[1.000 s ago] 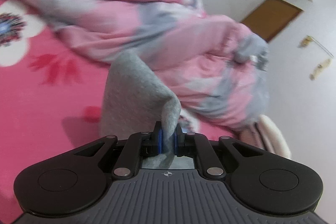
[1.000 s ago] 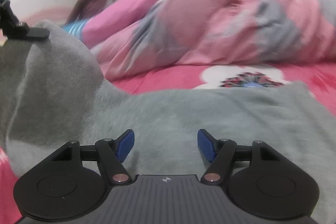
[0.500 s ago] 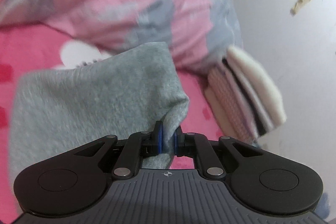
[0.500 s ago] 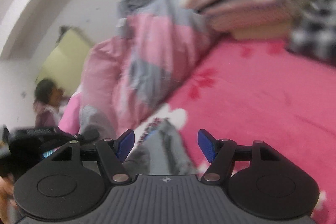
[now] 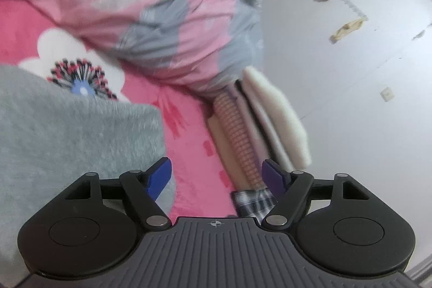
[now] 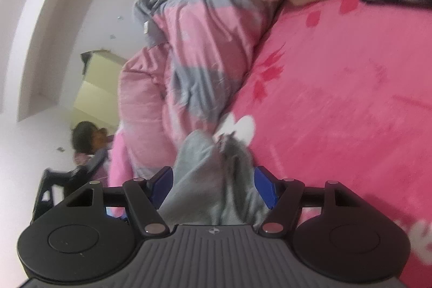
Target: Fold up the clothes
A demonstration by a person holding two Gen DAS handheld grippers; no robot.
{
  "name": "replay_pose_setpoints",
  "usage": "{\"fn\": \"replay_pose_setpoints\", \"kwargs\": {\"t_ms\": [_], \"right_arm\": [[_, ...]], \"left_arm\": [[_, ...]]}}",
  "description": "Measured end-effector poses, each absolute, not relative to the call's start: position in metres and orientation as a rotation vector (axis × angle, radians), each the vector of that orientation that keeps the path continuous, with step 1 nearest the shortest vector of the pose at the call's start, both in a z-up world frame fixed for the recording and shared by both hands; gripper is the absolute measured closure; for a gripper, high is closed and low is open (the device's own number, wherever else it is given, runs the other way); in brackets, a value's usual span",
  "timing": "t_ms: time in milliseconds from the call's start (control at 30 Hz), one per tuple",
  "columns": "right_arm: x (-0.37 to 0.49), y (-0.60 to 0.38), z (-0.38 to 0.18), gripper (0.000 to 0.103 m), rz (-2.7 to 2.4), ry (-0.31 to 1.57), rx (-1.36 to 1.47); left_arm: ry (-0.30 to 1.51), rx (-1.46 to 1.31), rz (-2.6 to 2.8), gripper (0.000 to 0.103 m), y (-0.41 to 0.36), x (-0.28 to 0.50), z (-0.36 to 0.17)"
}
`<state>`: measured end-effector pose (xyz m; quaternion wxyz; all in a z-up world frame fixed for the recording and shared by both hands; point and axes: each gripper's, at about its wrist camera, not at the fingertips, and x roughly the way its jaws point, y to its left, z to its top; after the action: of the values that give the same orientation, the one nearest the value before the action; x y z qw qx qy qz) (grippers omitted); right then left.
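A grey knit garment [image 5: 67, 131] lies on the pink flowered bed sheet [image 5: 194, 142], filling the left of the left wrist view. My left gripper [image 5: 216, 169] hangs just past its right corner. The jaws are opening and only sheet shows between them, while the left finger [image 5: 159, 174] overlaps the cloth's edge. In the right wrist view, which is rolled sideways, a bunched edge of the grey garment [image 6: 199, 153] lies between the fingers of my right gripper [image 6: 213, 174]. Its jaws stand wide and the pads do not visibly press on the cloth.
A rumpled pink and grey quilt [image 5: 162, 12] is heaped behind the garment. A stack of folded clothes [image 5: 259, 126] and a checked cloth [image 5: 251, 203] sit at the bed's edge by the white wall [image 5: 351, 72]. A person [image 6: 86, 136] is in the background.
My left gripper was shut on the grey garment's corner and has let it go, jaws now wide. The right gripper rolled and swung round; the garment's edge now lies between its fingers.
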<state>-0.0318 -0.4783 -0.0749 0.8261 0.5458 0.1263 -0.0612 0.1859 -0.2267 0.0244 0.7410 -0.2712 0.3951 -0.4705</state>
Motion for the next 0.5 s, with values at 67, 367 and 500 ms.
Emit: {"fn": "replay_pose_setpoints", "kwargs": {"t_ms": [67, 367, 500], "right_arm": [[-0.029, -0.476, -0.076, 0.034, -0.081, 0.272, 1.175], [-0.008, -0.461, -0.078, 0.031, 0.076, 0.282, 1.259], [0.006, -0.456, -0.076, 0.029, 0.084, 0.331, 1.264]], "left_arm": [[0.813, -0.539, -1.006, 0.029, -0.205, 0.176, 0.037], [0.661, -0.206, -0.910, 0.028, -0.142, 0.137, 0.033], [0.593, -0.011, -0.961, 0.018, -0.162, 0.118, 0.016]]}}
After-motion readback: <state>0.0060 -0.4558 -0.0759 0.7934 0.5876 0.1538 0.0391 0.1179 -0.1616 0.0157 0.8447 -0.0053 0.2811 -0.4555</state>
